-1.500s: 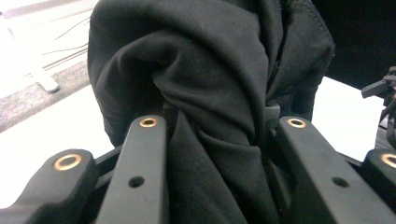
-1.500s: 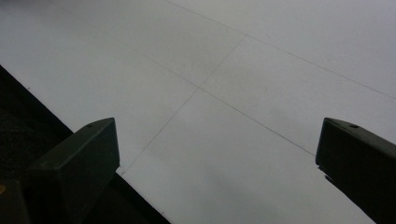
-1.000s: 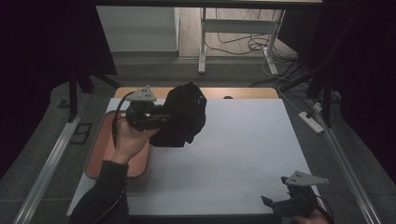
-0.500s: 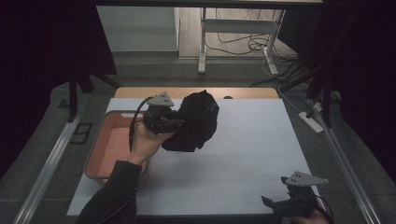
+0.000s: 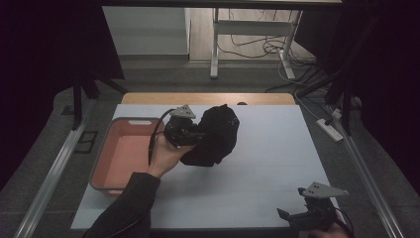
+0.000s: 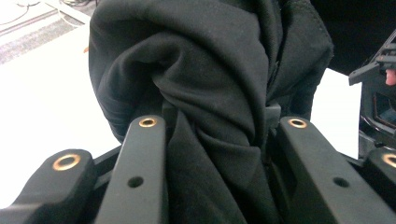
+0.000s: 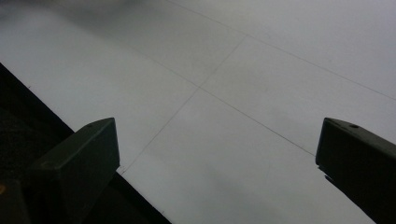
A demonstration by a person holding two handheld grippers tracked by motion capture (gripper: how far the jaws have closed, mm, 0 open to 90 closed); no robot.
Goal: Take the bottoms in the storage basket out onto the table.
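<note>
A bunched black garment (image 5: 215,136) hangs from my left gripper (image 5: 198,136) just above the white table (image 5: 257,163), right of the tray. In the left gripper view the black cloth (image 6: 210,93) is pinched between the two jaws, which are shut on it. The person's left hand holds that gripper from below. My right gripper (image 5: 289,217) rests at the table's near right corner. In the right gripper view its jaws stand wide apart over the bare white table (image 7: 224,93) with nothing between them.
A salmon-coloured tray (image 5: 121,153) with a grey rim sits at the table's left side. A wooden board edge (image 5: 208,98) runs along the far side. A power strip (image 5: 331,130) and cables lie on the floor at the right.
My left gripper has carried the black garment to the right, away from the tray and lower over the table. The right gripper has stayed where it was.
</note>
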